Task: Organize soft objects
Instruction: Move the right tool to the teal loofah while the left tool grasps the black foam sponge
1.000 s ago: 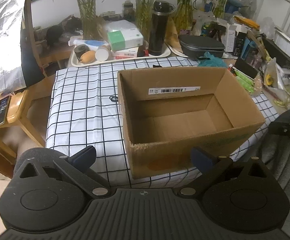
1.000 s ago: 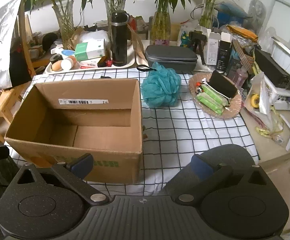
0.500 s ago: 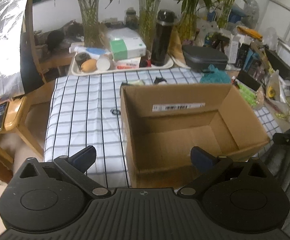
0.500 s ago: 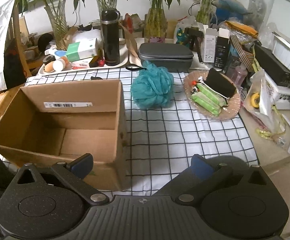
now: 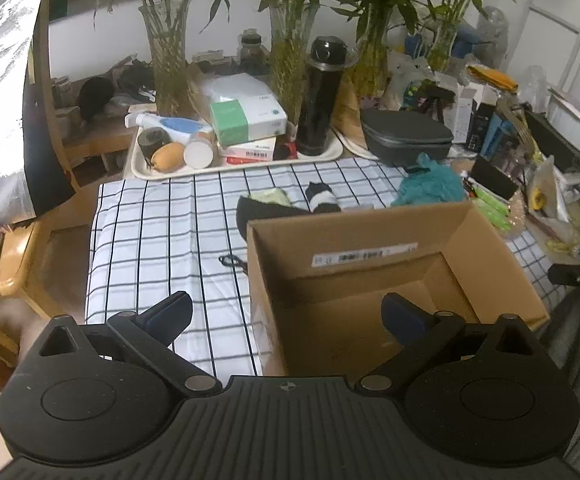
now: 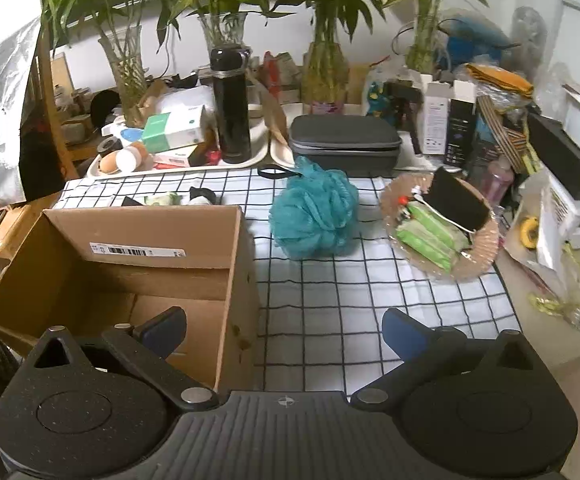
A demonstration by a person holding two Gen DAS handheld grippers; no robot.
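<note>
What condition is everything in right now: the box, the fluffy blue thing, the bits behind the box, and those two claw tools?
Brown cardboard box: open-topped, empty, upright.
Teal mesh bath pouf: on the checked cloth, right of the box, untouched.
Black-and-white rolled sock: lying behind the box.
Pale green folded cloth: lying behind the box.
Left gripper: open, empty.
Right gripper: open, empty.

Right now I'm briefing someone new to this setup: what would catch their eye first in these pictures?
Probably the open, empty cardboard box on the checked tablecloth, filling the left of the right wrist view. Next, the teal bath pouf lying just right of the box, beside a glass dish of green packets. Behind the box lie smaller soft pieces, including a black-and-white sock.
</note>
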